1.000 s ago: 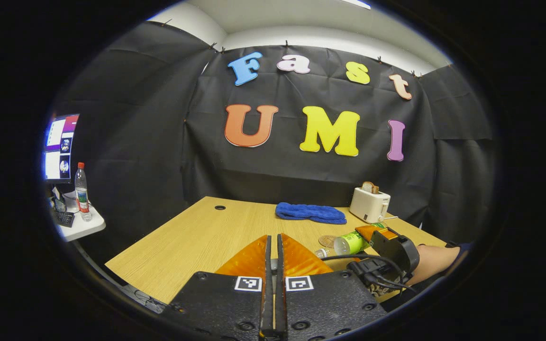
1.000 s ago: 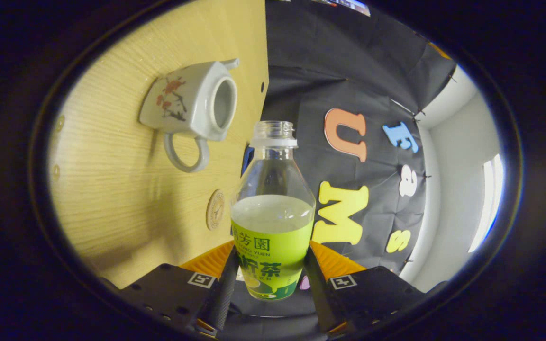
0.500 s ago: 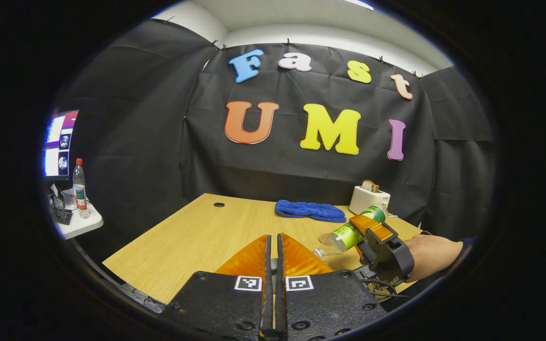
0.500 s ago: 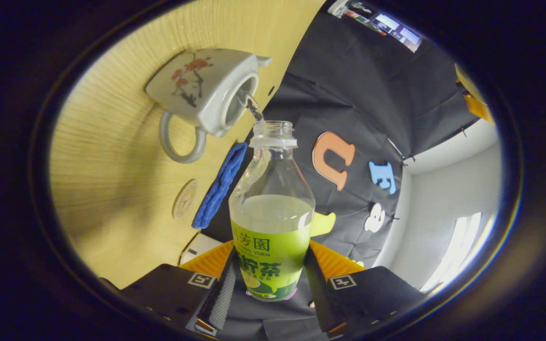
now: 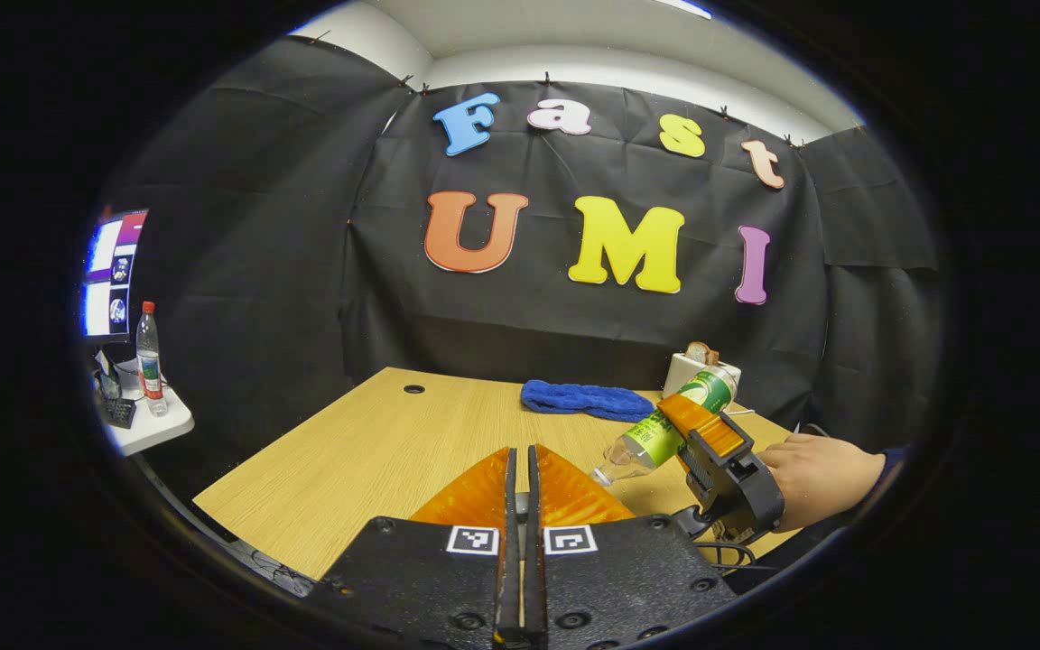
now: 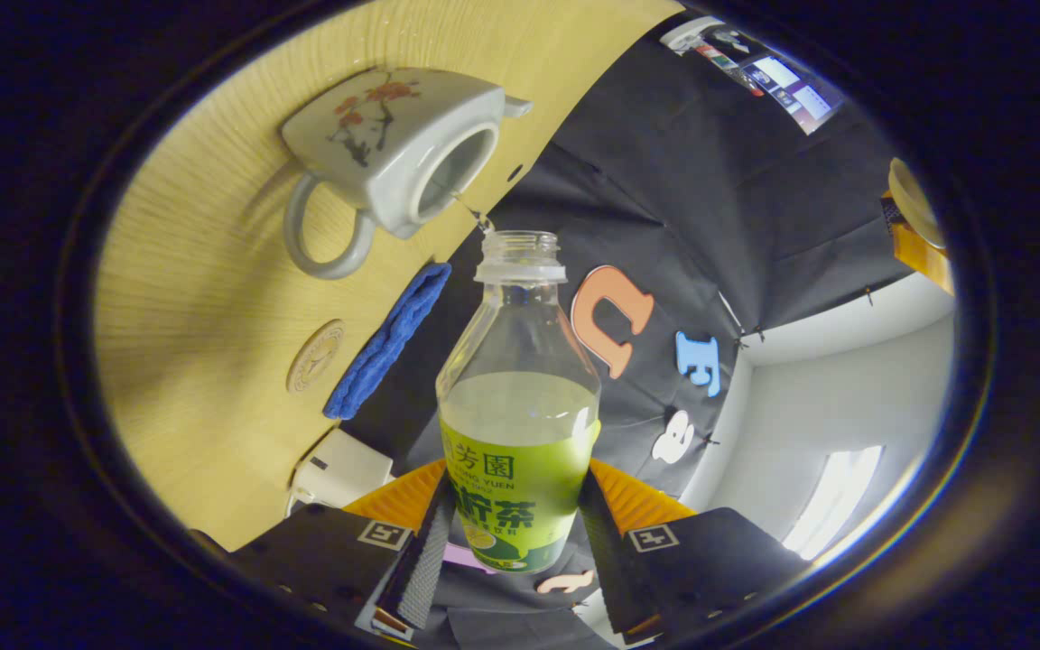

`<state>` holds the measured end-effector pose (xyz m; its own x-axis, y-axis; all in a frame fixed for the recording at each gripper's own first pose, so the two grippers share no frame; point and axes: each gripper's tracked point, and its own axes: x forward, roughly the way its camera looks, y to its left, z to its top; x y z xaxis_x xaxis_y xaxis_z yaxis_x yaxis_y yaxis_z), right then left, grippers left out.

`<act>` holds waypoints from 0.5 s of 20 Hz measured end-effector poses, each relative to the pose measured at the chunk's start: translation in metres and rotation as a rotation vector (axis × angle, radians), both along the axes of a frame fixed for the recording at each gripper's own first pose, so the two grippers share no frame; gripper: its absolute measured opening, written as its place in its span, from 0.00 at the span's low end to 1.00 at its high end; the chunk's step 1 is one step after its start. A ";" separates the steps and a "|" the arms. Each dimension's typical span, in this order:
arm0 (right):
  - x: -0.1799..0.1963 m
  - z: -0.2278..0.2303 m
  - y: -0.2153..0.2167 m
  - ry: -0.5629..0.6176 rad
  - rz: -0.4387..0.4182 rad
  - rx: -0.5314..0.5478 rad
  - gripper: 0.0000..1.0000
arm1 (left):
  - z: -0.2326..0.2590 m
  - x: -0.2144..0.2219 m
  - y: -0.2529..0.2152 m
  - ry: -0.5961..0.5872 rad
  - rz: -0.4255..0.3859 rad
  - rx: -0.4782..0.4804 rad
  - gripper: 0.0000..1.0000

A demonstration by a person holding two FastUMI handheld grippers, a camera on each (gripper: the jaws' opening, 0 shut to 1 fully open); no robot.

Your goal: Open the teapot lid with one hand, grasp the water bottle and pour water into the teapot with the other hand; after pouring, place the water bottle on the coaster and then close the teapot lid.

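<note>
Steeper now, water bottle (image 6: pixel 518 424) trickles into teapot (image 6: pixel 394 144).

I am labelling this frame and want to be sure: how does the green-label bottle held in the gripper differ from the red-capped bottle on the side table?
The green-label bottle is uncapped; the red-capped bottle is closed. The green-label bottle is tipped, its mouth down toward the teapot, clamped in the right gripper; the red-capped bottle stands upright, untouched, on the side table. Both are clear plastic with labels.

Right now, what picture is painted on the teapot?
Red blossoms on dark branches over the white teapot, clearest in the right gripper view.
</note>
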<state>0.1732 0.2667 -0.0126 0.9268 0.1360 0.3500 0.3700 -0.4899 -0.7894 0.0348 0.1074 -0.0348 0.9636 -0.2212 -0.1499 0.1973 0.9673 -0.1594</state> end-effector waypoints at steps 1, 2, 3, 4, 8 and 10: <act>0.002 0.003 0.000 -0.014 0.010 -0.009 0.72 | -0.001 0.001 -0.001 0.002 0.002 0.000 0.04; 0.003 0.004 0.001 -0.024 0.016 -0.013 0.72 | -0.001 0.000 0.000 0.002 0.003 -0.001 0.04; 0.004 0.006 0.001 -0.032 0.023 -0.013 0.72 | -0.002 0.001 0.001 0.004 0.003 -0.001 0.04; 0.003 0.007 0.002 -0.039 0.034 -0.015 0.72 | -0.002 0.001 0.001 0.007 0.003 0.000 0.04; 0.000 0.014 0.009 -0.064 0.051 -0.051 0.72 | -0.004 0.002 0.001 0.014 0.006 0.001 0.04; -0.003 0.014 0.011 -0.073 0.059 -0.071 0.72 | -0.004 0.002 0.000 0.014 0.003 0.002 0.04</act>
<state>0.1707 0.2781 0.0012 0.8888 0.2160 0.4042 0.4552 -0.5191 -0.7234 0.0365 0.1076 -0.0392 0.9621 -0.2178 -0.1643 0.1918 0.9683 -0.1602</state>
